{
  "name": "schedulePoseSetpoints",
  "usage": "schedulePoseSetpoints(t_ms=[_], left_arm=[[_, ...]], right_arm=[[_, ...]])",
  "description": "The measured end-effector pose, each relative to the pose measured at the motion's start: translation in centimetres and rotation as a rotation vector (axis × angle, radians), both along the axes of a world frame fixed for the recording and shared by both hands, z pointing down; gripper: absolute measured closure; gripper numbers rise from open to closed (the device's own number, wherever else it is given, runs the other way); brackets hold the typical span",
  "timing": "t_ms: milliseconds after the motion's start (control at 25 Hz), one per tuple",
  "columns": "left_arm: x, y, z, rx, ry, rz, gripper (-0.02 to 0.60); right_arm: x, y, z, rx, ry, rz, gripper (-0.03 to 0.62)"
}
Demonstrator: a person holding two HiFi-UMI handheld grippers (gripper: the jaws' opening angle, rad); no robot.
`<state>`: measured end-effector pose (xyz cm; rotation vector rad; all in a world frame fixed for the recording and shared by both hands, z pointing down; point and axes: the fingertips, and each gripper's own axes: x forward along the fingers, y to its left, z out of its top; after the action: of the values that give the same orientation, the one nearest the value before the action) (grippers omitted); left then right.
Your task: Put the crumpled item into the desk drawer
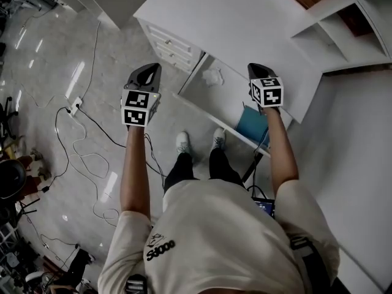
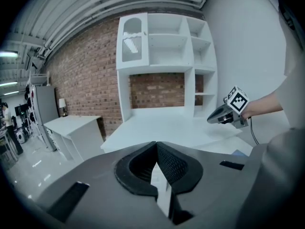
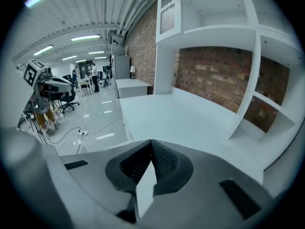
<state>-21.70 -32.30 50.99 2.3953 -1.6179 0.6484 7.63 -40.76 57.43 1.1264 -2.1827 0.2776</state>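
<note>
L tongs closed, pads meeting, nothing btw them. R tongs also shut tight, nothing in them. Both are held up in the air at about the same level, pointing toward the bench. In head view the L one hangs over the floor, left of the open drawer. The R one is over the bench's front edge, above the drawer's right part.

Crumpled item: white, lies inside the open drawer, toward its back-left, close under the bench edge. It is well apart from both tongs and neither touches it. A flat blue thing shows at the drawer's right end, partly behind the R forearm.

The person's white shoes stand just in front of the drawer.

Other bits:
- A stack of shut drawers sits at the bench's left end.
- White hutch shelves stand on the bench's back, w/ a brick wall behind.
- A 2nd white table stands off to the left in the left gripper view.
- Black cables loop over the floor, w/ a power strip among them.
</note>
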Motion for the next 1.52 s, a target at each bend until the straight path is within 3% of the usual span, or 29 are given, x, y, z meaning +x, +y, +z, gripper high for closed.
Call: schedulePoseSetpoints(t_ms=[400, 840, 1200, 1520], left_arm=[[3.4, -1.9, -8.8, 0.158, -0.013, 0.044, 0.563], [7.4, -2.0, -18.5, 0.326, -0.047, 0.107, 0.563], [10.4, -0.9, -25.0, 0.461, -0.067, 0.153, 0.563], [11.6, 0.2, -27.6, 0.521, -0.051, 0.163, 0.563]], right_arm=[[2.8, 1.9, -13.6, 0.234, -0.041, -0.013, 0.588], [4.2, 4.5, -24.9, 0.459, -0.046, -0.064, 0.588], [4.3, 5.9, -31.1, 0.588, -0.064, -0.11, 0.588], [3.9, 6.9, -33.7, 0.642, -0.071, -0.152, 0.588]])
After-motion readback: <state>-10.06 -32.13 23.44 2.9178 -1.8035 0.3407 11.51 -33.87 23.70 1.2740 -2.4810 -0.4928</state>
